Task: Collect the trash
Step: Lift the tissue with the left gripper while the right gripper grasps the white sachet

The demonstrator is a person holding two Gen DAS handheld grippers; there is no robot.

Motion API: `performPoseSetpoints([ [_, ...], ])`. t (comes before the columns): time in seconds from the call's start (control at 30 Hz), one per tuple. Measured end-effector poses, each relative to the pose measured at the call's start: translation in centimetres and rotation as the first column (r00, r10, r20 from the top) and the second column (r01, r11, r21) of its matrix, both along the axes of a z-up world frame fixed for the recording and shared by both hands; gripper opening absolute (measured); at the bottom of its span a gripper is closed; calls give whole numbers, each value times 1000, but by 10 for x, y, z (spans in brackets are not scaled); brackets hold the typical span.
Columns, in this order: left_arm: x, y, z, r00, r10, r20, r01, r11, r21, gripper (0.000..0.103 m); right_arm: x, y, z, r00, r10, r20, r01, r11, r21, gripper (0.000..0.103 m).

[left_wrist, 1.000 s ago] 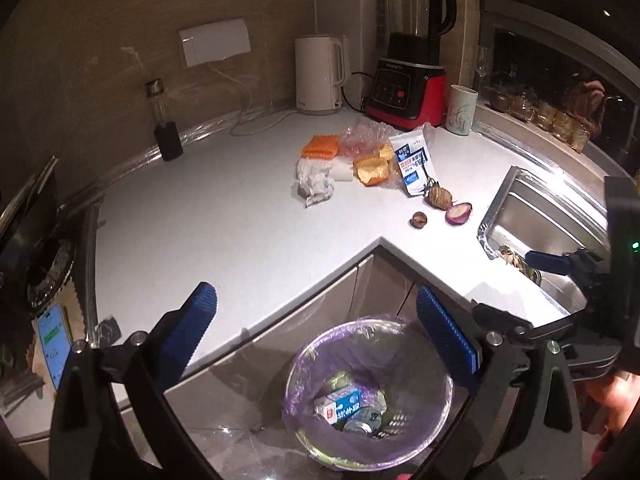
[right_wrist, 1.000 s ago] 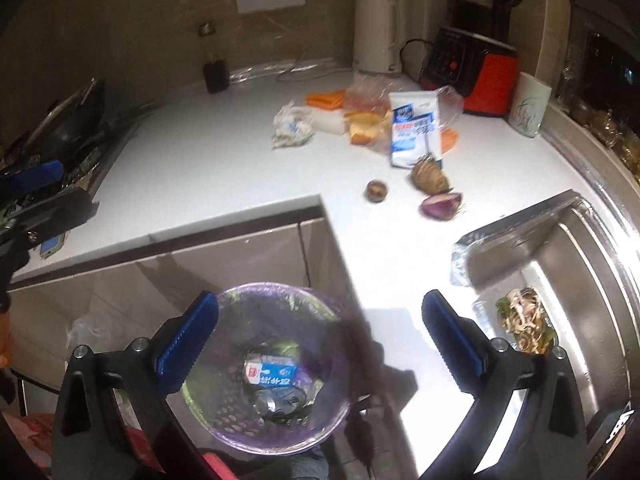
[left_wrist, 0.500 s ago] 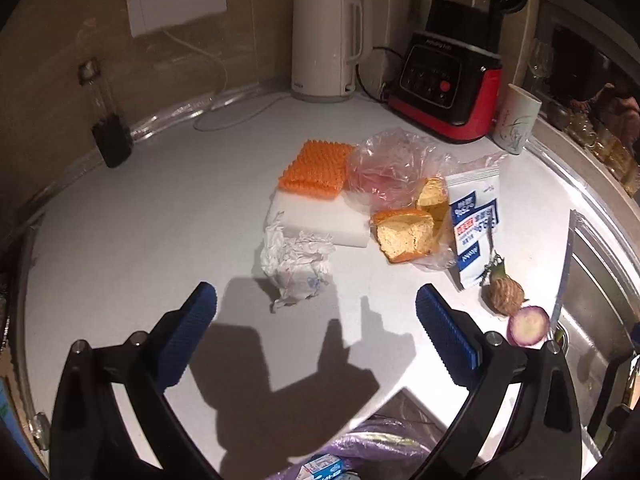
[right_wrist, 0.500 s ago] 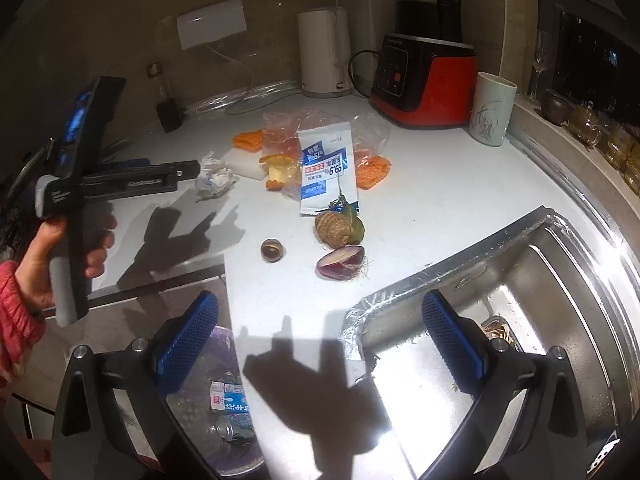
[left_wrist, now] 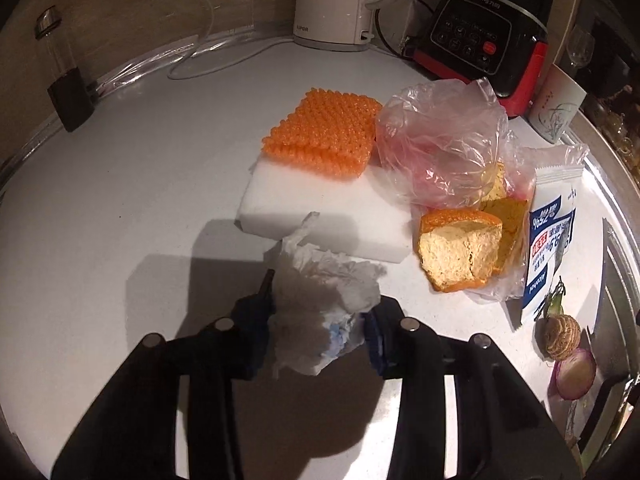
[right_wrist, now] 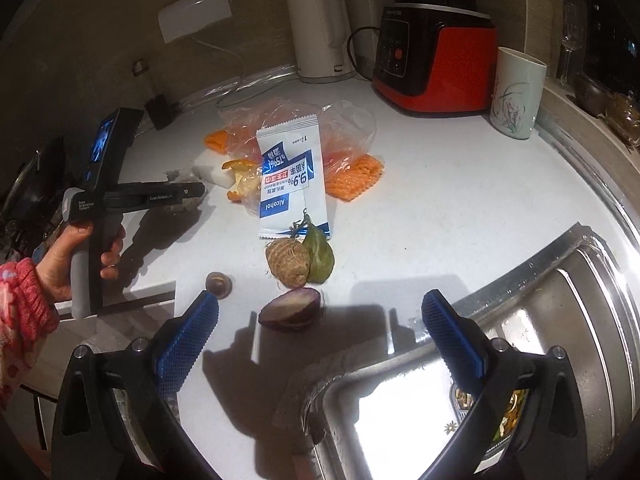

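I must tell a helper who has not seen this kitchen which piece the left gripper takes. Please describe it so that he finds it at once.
Start at the tall cream electric kettle by the wall, then come forward to the white foam block bearing an orange bumpy sponge. Just before that block lies a crumpled white paper tissue, between the closing pads of the left gripper. Unlike its neighbours, it is soft, wrinkled and shapeless.

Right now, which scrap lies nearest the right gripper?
The cut purple onion half, lying just ahead of the right gripper; the hairy root and small nut lie farther off.
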State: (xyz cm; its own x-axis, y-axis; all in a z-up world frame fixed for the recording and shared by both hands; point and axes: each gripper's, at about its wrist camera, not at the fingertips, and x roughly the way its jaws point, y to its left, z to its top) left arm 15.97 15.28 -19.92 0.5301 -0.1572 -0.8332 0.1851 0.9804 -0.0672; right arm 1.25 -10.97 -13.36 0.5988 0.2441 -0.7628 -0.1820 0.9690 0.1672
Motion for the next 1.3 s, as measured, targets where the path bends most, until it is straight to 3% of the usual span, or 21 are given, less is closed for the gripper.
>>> performPoseSetpoints([
  [0.17,-3,-4,7,1000,-4,21,4,1000,-5,28,29,6,-4,998,55,-5,-55,998,9,101],
  [0.4,-31,-7,45,997,36,73,-33,999,-37,28,94,11,-12,993,117,-12,-116,992,51,101],
  [0.57,-57,-12,69,992,41,117,-42,999,4,29,117,18,-19,990,140,8,-140,989,40,100],
  [0.67,-68,-12,78,991,43,129,-42,999,-4,29,127,21,-26,985,172,-27,-169,982,89,69],
  [0.73,-74,-10,84,990,53,130,-50,998,-25,30,133,20,-33,982,180,-62,-171,978,123,42],
  [0.77,-75,-9,85,989,61,133,-58,998,-27,30,134,20,-37,980,185,-76,-174,975,139,36],
  [0.83,-78,-8,86,987,69,143,-67,998,-14,30,137,16,-41,976,198,-91,-175,961,212,10],
  [1.0,-87,-1,90,985,81,152,-83,997,7,30,124,12,-23,981,191,-24,-181,959,217,3],
  [1.3,-112,8,112,981,69,182,-65,997,-30,30,95,12,29,982,165,94,-178,972,151,3],
])
